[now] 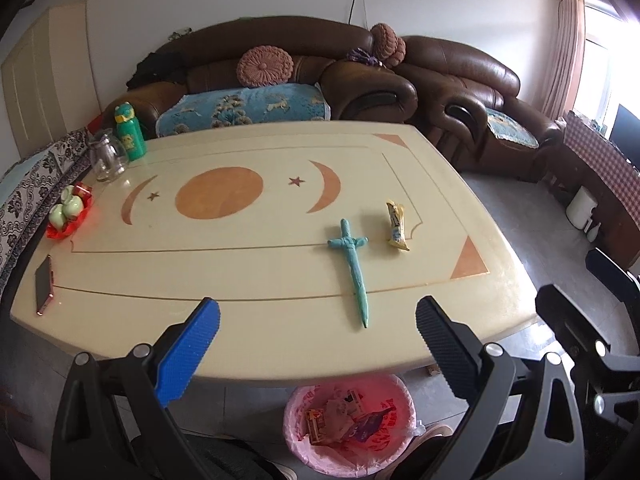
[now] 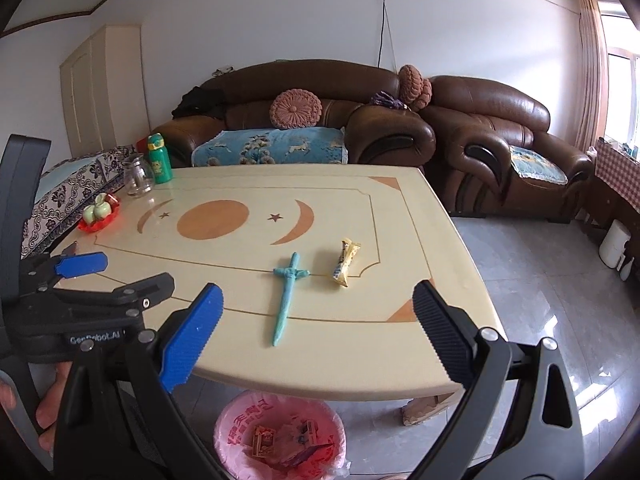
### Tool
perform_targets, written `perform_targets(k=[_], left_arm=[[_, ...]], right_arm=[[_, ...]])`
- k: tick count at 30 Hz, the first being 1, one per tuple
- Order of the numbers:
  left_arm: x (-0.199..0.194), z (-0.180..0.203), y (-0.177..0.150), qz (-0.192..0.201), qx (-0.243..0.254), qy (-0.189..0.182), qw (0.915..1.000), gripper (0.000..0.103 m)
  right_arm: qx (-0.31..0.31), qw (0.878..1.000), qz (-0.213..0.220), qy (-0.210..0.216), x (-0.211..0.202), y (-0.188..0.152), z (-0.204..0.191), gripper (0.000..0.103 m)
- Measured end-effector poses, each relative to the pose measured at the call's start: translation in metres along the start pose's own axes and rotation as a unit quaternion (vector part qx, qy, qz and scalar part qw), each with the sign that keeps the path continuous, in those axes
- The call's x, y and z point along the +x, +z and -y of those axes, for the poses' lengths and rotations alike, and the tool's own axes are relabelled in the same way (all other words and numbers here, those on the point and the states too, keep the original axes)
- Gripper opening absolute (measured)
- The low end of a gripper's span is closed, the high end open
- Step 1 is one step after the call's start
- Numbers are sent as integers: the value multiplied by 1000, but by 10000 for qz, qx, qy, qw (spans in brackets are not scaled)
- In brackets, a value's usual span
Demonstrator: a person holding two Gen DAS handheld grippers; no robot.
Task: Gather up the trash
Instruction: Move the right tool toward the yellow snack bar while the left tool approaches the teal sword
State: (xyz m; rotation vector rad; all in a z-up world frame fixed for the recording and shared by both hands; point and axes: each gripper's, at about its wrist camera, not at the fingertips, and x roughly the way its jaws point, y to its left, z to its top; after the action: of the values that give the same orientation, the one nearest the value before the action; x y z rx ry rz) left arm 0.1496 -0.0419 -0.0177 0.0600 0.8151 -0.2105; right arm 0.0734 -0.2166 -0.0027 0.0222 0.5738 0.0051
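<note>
Living rm: brown sofas [image 1: 360,76] behind a cream worktop [image 1: 248,280] w/ orange moon inlays.

Left claw [image 1: 318,320] spread wide, empty, hovering over the near edge. Right claw [image 2: 318,308] likewise spread, empty, over the near edge; in its view the left claw sits at 9 o'clock, a hand [image 2: 48,408] on its grip.

From the left claw: teal sword [image 1: 354,264] at 1 o'clock, flat on the worktop, tip toward the claw. Snack wrapper [image 1: 397,226], the trash left on top, lies just beside the sword's hilt to the right, not touching. Bin [image 1: 348,424] w/ pink liner at 6 o'clock, on the floor under the near edge, wrappers inside.

Further out: phone [image 1: 44,286] at 9, red tray [image 1: 70,210] w/ cups at 10, glass jug [image 1: 107,156] and green bottle [image 1: 130,132] at 11.
</note>
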Motion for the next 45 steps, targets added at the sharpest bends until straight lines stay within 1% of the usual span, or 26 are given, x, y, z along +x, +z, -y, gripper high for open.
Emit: perform_targets(k=[3, 11, 17, 23, 25, 29, 31, 32, 35, 37, 39, 42, 45], left_arm=[[18, 3, 2, -122, -8, -9, 9999, 96], [88, 7, 2, -649, -138, -31, 9978, 96], [148, 11, 5, -1050, -216, -13, 9942, 96], [199, 20, 10, -1343, -216, 11, 9907, 96], [216, 23, 11, -1472, -229, 46, 9888, 96], [247, 27, 14, -1640, -271, 93, 9860, 96], [257, 27, 15, -1713, -328, 92, 9846, 96], [264, 26, 14, -1777, -407, 66, 9832, 96], [276, 24, 15, -1917, -526, 7, 9800, 96], [282, 22, 15, -1982, -608, -51, 9783, 96], [285, 23, 16, -1992, -634, -28, 9779, 96], [290, 23, 18, -2065, -686, -39, 9760, 96], [293, 23, 21, -2095, -754, -16, 9749, 96]], right_arm=[[34, 10000, -86, -10, 16, 1, 7, 93], [86, 9992, -389, -92, 74, 3, 29, 93], [88, 9977, -664, -82, 131, 7, 43, 93], [104, 9953, -964, -32, 195, 13, 56, 93], [58, 9940, -1089, -57, 216, 14, 57, 93], [-7, 9894, -1446, 99, 259, 16, 59, 93], [26, 9861, -1659, 77, 280, 15, 61, 93], [76, 9844, -1751, 162, 290, 15, 62, 93], [151, 9810, -1924, 210, 311, 14, 64, 93], [90, 9797, -1997, 167, 321, 14, 61, 93], [35, 9779, -2086, 157, 330, 14, 58, 93], [235, 9731, -2266, 328, 344, 12, 58, 93], [331, 9706, -2362, 313, 355, 11, 58, 93]])
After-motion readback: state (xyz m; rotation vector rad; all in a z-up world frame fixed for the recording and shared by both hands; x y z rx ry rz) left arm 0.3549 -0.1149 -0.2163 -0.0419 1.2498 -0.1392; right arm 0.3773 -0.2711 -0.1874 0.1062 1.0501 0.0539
